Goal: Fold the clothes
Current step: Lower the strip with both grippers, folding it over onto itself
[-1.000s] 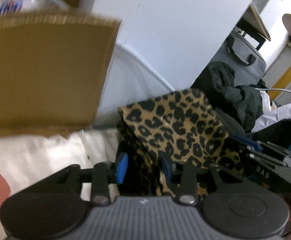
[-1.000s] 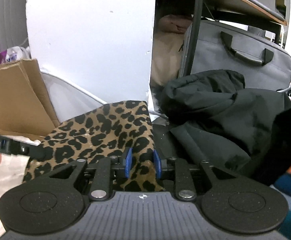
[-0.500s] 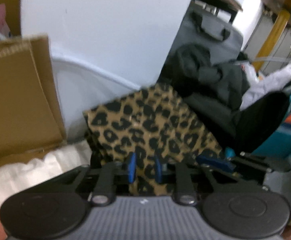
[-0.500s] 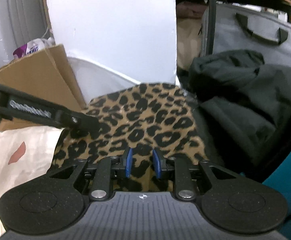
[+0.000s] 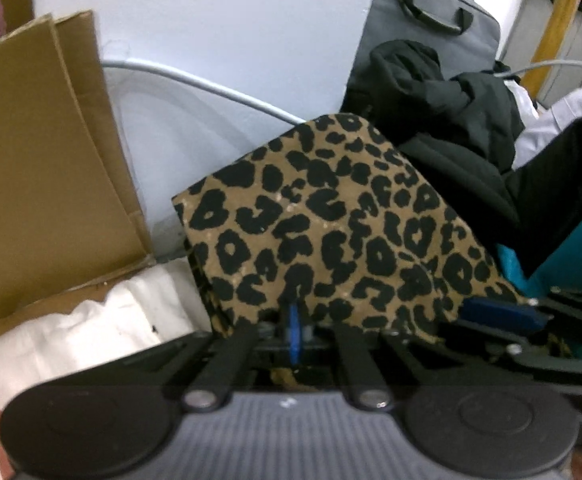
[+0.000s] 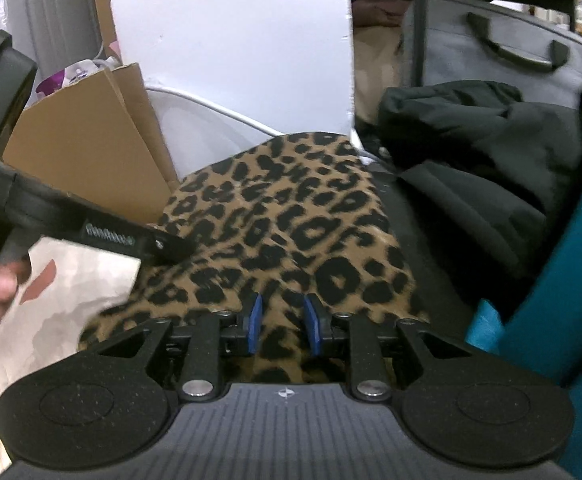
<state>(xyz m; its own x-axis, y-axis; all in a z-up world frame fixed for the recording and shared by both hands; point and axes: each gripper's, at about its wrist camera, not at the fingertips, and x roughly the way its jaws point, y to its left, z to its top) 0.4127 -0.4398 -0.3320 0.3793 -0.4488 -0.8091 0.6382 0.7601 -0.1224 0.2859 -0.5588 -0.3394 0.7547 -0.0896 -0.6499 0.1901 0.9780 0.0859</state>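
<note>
Left gripper (image 5: 295, 330) at the lower centre of its frame, blue fingers (image 5: 293, 334) pinched together on the near hem of the leopard-print cloth (image 5: 343, 232). Right gripper (image 6: 283, 324) low in its own frame, fingers (image 6: 255, 322) a narrow gap apart with the same cloth lying between them, grip on it not clear. Cloth draped mid-frame, cardboard (image 5: 39, 168) at left, black jacket (image 5: 451, 132) at upper right.

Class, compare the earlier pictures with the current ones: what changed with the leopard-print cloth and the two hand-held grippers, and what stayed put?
The left hand-held gripper closed its open fingers on the leopard-print cloth. The right hand-held gripper kept its hold on it. The cardboard and black jacket stayed put.
</note>
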